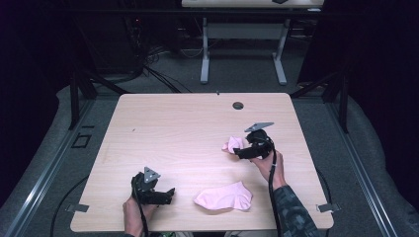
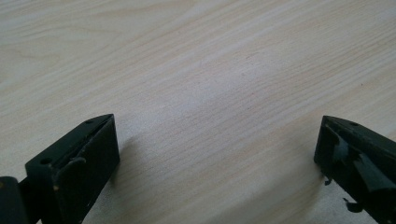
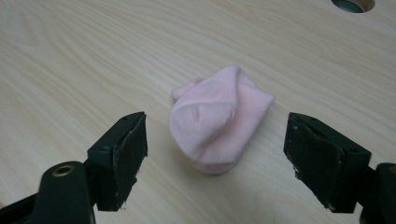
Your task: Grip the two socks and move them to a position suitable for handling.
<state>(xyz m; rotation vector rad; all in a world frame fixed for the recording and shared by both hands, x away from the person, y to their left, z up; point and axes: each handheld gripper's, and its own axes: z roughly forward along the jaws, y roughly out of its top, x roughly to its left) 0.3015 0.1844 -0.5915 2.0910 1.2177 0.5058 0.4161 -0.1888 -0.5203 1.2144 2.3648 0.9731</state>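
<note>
On the pale wood-grain table [image 1: 188, 128], a soft pink sock [image 3: 217, 116] lies bunched into a rounded lump, between the wide-open black jaws of the right gripper [image 3: 215, 156] without touching them. Nearer the front edge a second pink sock [image 1: 225, 197] lies flat and smooth. Beside it, the left gripper [image 2: 217, 154] stands wide open over bare wood.

Far desk [image 1: 247, 4] cut by the high view's top edge
</note>
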